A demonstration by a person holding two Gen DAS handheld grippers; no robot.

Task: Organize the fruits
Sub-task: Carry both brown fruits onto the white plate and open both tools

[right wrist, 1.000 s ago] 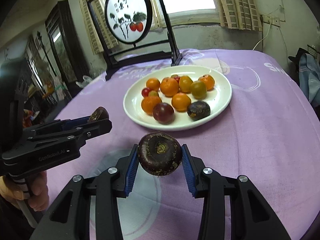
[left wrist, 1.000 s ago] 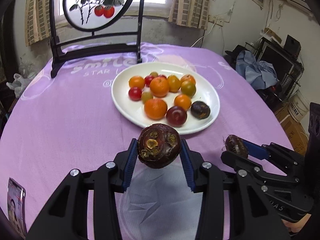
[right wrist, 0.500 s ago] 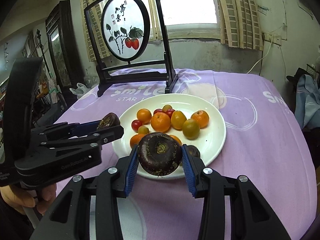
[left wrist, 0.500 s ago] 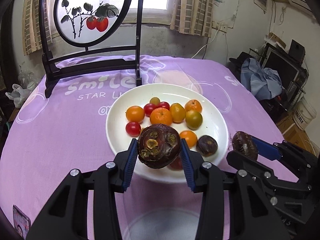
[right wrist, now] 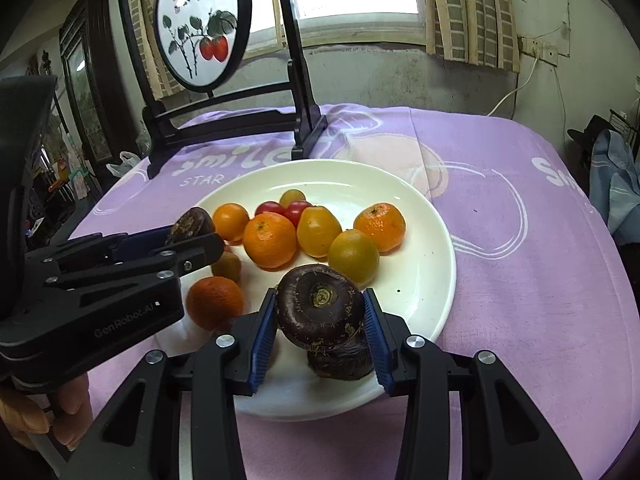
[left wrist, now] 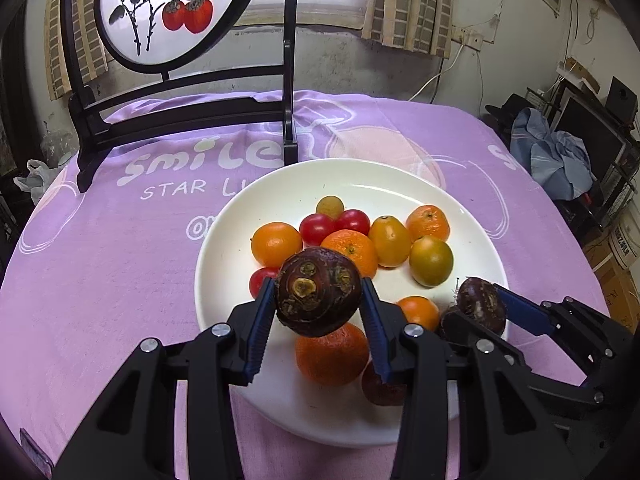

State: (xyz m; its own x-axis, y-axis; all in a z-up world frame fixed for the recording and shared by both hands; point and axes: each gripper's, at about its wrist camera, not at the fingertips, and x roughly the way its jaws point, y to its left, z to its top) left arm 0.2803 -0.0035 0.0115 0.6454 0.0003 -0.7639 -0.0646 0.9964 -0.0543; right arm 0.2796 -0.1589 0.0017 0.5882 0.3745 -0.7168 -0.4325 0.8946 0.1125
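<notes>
Both grippers grip dark round fruits: the left gripper (left wrist: 319,307) clamps one fruit (left wrist: 318,291) between its blue pads above the near half of the white plate (left wrist: 224,264), and the right gripper (right wrist: 320,320) clamps another (right wrist: 320,305) over the plate's near rim. Oranges (right wrist: 270,240), small red tomatoes (left wrist: 317,229) and more dark fruit (right wrist: 340,356) lie on the plate, which sits on a purple cloth (left wrist: 100,280) before a black screen stand (left wrist: 180,116).

Probably a home: curtained window (left wrist: 404,0), tablecloth (left wrist: 100,272).
</notes>
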